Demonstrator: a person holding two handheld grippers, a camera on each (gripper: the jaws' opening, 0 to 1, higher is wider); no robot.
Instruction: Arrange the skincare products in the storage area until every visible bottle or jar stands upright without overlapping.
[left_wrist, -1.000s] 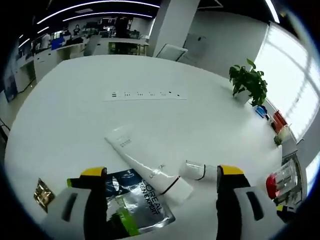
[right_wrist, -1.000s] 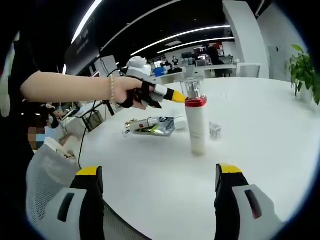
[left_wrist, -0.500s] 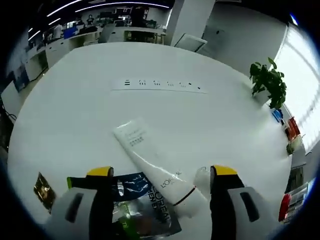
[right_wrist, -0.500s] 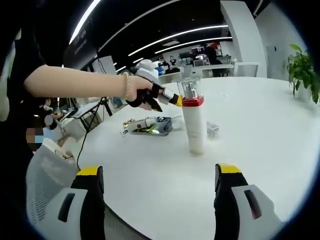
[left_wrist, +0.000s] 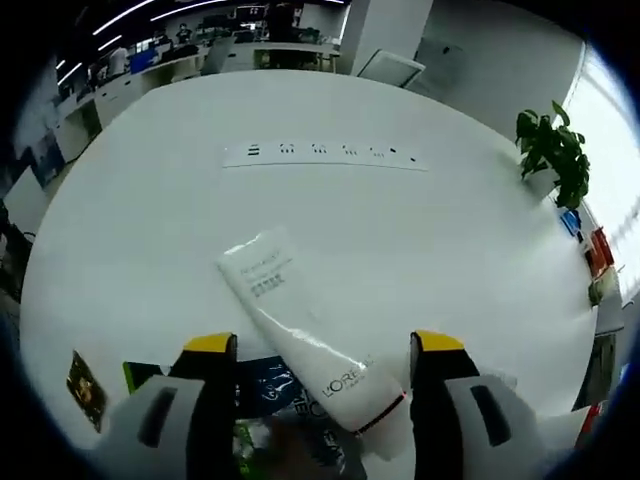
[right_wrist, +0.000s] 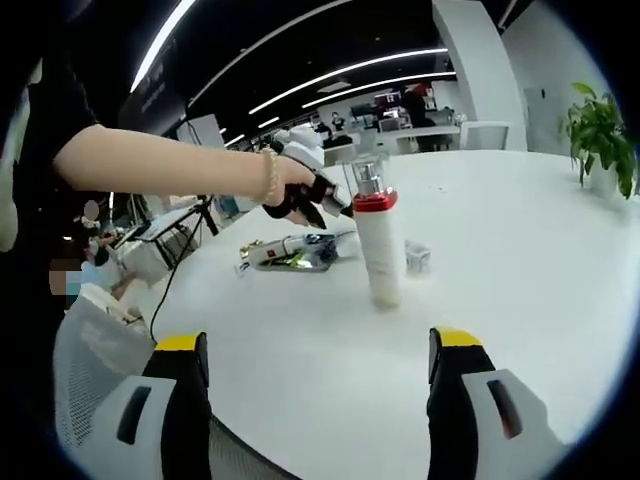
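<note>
L gripper (left_wrist: 325, 350): jaws spread wide, nothing gripped, straddling a white soft tube (left_wrist: 305, 345) lying flat on the table (left_wrist: 400, 230). Tube is flat and crimped at its far end, rounder toward the cap, w/ a thin red band near the cap; cap end partly behind the right jaw. A dark glossy sachet (left_wrist: 270, 385) lies beside and partly under the tube, lower part blurred. Small gold-brown packet (left_wrist: 85, 378) sits left of the tube, apart. Beyond the tube, a flush socket strip (left_wrist: 325, 155); potted plant (left_wrist: 552, 155) at the table's far edge.

R gripper (right_wrist: 320, 350): jaws apart, empty, well short of a tall white cylindrical bottle (right_wrist: 380, 245) w/ red collar and clear pump top, standing upright. Behind the bottle: the person's hand (right_wrist: 290, 190) on the L gripper, tube and sachet below it, small and hard to read.
</note>
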